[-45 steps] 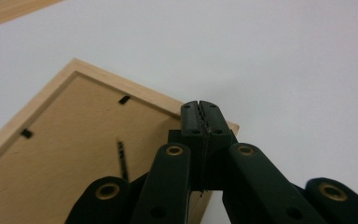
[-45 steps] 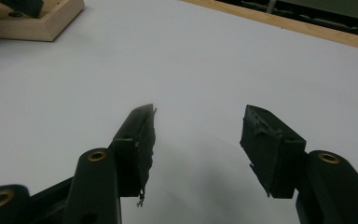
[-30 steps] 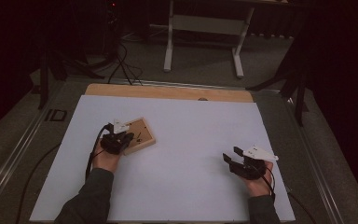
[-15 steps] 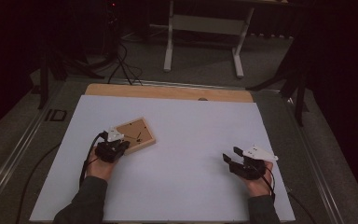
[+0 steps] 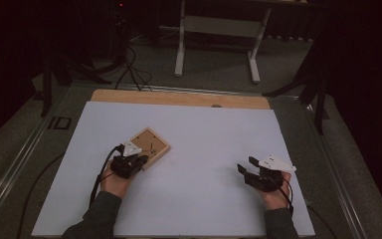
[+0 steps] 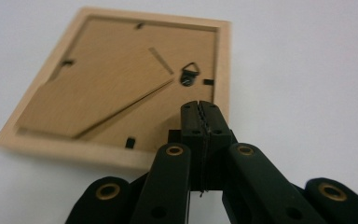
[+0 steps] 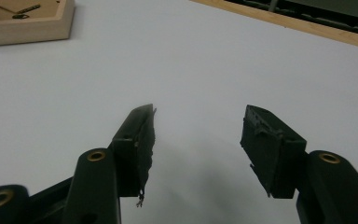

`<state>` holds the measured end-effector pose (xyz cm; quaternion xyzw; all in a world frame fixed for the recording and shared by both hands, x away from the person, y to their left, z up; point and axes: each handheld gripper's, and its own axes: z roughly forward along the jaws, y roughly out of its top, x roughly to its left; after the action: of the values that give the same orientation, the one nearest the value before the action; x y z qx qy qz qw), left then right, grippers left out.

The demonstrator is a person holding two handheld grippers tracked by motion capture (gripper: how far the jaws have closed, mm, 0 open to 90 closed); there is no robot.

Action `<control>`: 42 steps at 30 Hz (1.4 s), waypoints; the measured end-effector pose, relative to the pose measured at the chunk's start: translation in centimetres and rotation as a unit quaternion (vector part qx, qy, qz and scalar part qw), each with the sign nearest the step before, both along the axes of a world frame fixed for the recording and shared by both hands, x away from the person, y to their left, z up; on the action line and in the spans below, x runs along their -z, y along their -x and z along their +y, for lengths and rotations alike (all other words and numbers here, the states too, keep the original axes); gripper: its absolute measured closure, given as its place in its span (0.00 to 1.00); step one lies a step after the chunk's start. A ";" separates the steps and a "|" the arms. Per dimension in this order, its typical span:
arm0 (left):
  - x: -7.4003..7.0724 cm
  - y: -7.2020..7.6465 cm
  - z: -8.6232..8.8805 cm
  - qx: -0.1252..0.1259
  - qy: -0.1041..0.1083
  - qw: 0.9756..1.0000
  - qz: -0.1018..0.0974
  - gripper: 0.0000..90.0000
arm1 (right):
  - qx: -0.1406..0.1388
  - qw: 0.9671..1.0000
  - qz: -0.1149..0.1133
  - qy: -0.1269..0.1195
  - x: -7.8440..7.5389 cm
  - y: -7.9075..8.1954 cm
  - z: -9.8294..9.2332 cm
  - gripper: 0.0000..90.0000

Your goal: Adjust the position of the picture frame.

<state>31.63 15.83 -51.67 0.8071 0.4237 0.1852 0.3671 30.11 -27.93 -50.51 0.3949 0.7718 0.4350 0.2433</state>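
A light wooden picture frame (image 5: 153, 143) lies face down on the white sheet (image 5: 204, 149), left of centre. Its brown backing, fold-out stand and small metal hanger (image 6: 189, 74) face up. My left gripper (image 5: 140, 159) sits at the frame's near corner, shut with nothing between its jaws. In the left gripper view its closed tips (image 6: 199, 109) hover over the near edge of the frame (image 6: 116, 88); I cannot tell whether they touch it. My right gripper (image 5: 246, 167) rests at the right of the sheet, open and holding nothing (image 7: 198, 126). A corner of the frame (image 7: 25, 25) lies far off to its left.
A wooden strip (image 5: 179, 97) runs along the sheet's far edge. Metal rails (image 5: 25, 149) border the table at both sides. Beyond it stand a white leg frame (image 5: 219, 30) and black cables (image 5: 129, 64) on a dark floor. A cable trails from each gripper.
My left gripper has drawn back toward the person, from over the frame to its near corner, still shut. The frame and my right gripper have not moved.
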 end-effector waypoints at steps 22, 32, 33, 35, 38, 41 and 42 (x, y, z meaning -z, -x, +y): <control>0.0 0.1 -7.9 0.059 -0.002 0.998 -0.005 1.00 | -0.002 1.000 -0.001 0.001 0.0 0.0 0.1 0.48; -1.6 0.6 -4.6 0.026 0.022 0.999 -0.031 0.82 | -0.003 1.000 0.003 -0.003 0.0 0.0 0.4 0.48; -1.9 0.9 -3.2 0.011 0.033 0.999 -0.034 0.79 | -0.006 1.000 0.005 -0.004 0.0 0.0 0.8 0.48; -2.0 1.1 -2.2 0.008 0.043 0.998 -0.034 0.73 | -0.011 1.000 0.004 -0.005 0.0 0.0 1.2 0.48; -1.9 1.4 -1.4 0.006 0.051 0.998 -0.034 0.60 | -0.017 1.000 0.004 -0.005 -0.1 0.0 1.7 0.48; -1.5 2.1 -0.6 0.016 0.051 0.998 -0.034 0.52 | -0.027 1.000 0.003 -0.011 -0.3 0.0 2.6 0.47; -1.5 2.1 -0.6 0.016 0.051 0.998 -0.034 0.50 | -0.028 1.000 0.003 -0.013 -0.3 0.0 2.7 0.47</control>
<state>29.50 15.23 -50.21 0.7874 0.4071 0.1847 0.4245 30.13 -25.23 -50.20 0.3775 0.7774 0.4507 0.2237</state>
